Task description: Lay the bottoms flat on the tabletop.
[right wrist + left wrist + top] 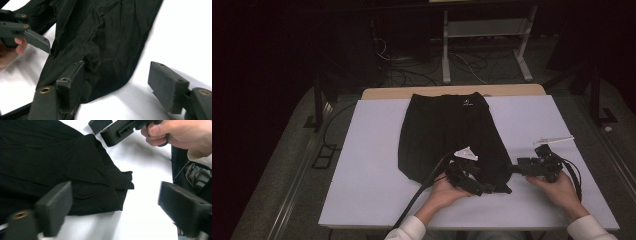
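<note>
A black garment [447,135], shorts by the look of it, lies flat on the white table [372,150], its waistband with a small white logo at the far end. Its near right hem corner [125,185] is creased and folded over. My left gripper [486,188] sits over that corner, open, with the corner between its spread jaws [117,207]. My right gripper [515,169] comes in from the right, also open, one jaw over the cloth edge and the other over bare table [120,85]. The cloth [105,37] is held by neither.
The near table edge [472,222] lies under the person's forearms. A wooden strip [452,91] borders the far edge. Beyond it are floor cables [412,75] and a white-legged frame [484,30]. Bare white table spreads left and right of the garment.
</note>
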Demonstrator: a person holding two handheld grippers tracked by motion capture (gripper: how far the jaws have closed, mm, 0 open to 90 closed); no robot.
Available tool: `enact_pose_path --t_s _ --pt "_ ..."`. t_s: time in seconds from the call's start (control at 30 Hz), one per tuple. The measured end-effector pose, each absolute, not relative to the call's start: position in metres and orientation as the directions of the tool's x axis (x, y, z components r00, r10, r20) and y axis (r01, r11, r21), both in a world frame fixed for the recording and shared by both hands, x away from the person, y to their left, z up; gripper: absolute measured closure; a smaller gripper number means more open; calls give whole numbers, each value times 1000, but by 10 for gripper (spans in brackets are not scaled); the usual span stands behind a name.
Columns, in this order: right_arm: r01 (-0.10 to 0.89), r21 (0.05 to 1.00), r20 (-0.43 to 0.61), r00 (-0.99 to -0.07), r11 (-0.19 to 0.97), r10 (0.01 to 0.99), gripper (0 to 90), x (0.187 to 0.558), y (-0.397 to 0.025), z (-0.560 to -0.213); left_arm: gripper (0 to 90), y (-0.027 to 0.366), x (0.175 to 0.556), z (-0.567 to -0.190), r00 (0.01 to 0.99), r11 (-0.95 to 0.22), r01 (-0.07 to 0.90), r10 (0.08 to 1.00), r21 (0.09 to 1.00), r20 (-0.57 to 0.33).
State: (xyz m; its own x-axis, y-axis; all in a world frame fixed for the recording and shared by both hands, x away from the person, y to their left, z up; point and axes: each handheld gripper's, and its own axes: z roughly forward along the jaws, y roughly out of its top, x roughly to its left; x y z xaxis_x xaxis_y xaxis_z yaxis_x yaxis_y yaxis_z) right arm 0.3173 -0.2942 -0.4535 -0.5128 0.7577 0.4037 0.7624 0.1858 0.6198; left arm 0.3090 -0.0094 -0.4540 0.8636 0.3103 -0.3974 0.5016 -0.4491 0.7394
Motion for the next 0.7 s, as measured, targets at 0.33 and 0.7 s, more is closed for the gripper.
enact_pose_path --t_s 0.33,0.7 --pt "774 585 425 -547 242 721 668 317 -283 -457 480 -24 295 -461 919 -565 340 368 752 -140" --pt "784 575 498 -561 233 661 872 324 -287 -437 874 -19 313 -455 904 -555 374 397 743 -158"
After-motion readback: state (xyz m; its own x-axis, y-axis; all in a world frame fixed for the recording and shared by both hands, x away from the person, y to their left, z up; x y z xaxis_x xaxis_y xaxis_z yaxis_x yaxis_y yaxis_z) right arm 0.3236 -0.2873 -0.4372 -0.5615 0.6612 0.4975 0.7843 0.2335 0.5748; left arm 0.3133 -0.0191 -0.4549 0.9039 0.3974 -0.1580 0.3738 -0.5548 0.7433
